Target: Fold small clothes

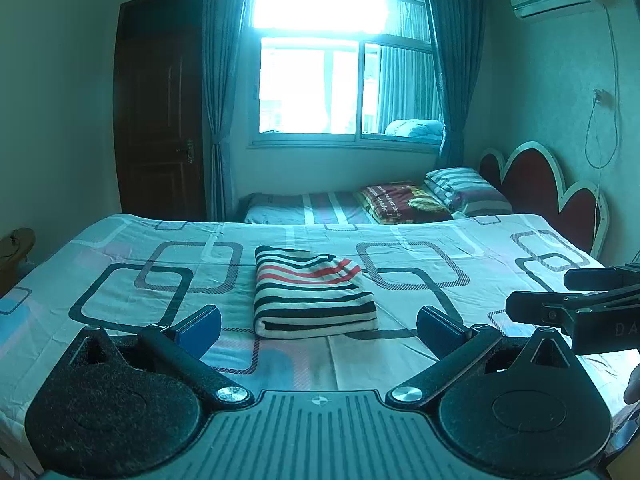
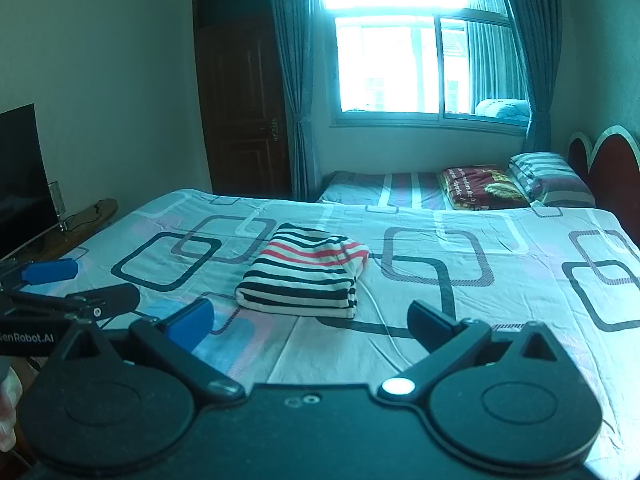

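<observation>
Both grippers, left gripper (image 1: 319,326) and right gripper (image 2: 316,326), hang spread and empty above the bed (image 1: 460,344), with the striped garment (image 1: 310,290) just ahead between them, already a neat folded stack, so folding looks done.

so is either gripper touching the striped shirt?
Apart. Left wrist view shows bedsheet between the open left gripper and striped shirt; right gripper likewise.
</observation>
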Demonstrator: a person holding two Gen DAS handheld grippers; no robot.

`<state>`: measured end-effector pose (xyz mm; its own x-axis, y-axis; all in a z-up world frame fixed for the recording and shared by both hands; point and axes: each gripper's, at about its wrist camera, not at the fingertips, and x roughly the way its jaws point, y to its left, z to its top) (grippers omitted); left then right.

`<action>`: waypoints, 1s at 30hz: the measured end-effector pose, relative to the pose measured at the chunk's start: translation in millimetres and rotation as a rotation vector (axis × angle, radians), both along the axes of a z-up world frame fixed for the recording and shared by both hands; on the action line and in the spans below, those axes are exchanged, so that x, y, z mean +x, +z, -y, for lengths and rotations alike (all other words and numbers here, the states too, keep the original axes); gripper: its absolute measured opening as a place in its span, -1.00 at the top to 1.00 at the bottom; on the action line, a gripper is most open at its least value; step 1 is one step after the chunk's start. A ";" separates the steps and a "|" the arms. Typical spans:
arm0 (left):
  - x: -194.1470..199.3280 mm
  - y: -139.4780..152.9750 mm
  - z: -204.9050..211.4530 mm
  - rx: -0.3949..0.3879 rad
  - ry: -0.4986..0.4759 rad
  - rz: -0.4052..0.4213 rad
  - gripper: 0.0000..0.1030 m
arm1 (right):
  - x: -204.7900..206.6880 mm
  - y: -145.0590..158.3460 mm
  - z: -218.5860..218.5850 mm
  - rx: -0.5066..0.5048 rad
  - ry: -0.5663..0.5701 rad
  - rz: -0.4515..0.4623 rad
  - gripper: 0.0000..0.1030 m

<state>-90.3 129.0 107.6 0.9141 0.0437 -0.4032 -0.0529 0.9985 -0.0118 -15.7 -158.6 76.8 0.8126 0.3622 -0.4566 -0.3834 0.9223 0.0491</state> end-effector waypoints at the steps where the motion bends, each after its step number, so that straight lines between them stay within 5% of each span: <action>1: 0.1 0.2 -0.1 0.001 -0.001 0.000 -1.00 | -0.2 0.2 0.2 0.000 -0.002 0.000 -0.99; 30: 3.4 3.9 -1.8 0.013 -0.004 0.005 -1.00 | 3.2 5.9 -3.9 0.013 0.004 0.015 -0.99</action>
<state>-86.9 130.8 111.5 0.9164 0.0457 -0.3975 -0.0492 0.9988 0.0014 -12.5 -154.7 82.7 0.8181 0.3712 -0.4393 -0.3880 0.9200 0.0550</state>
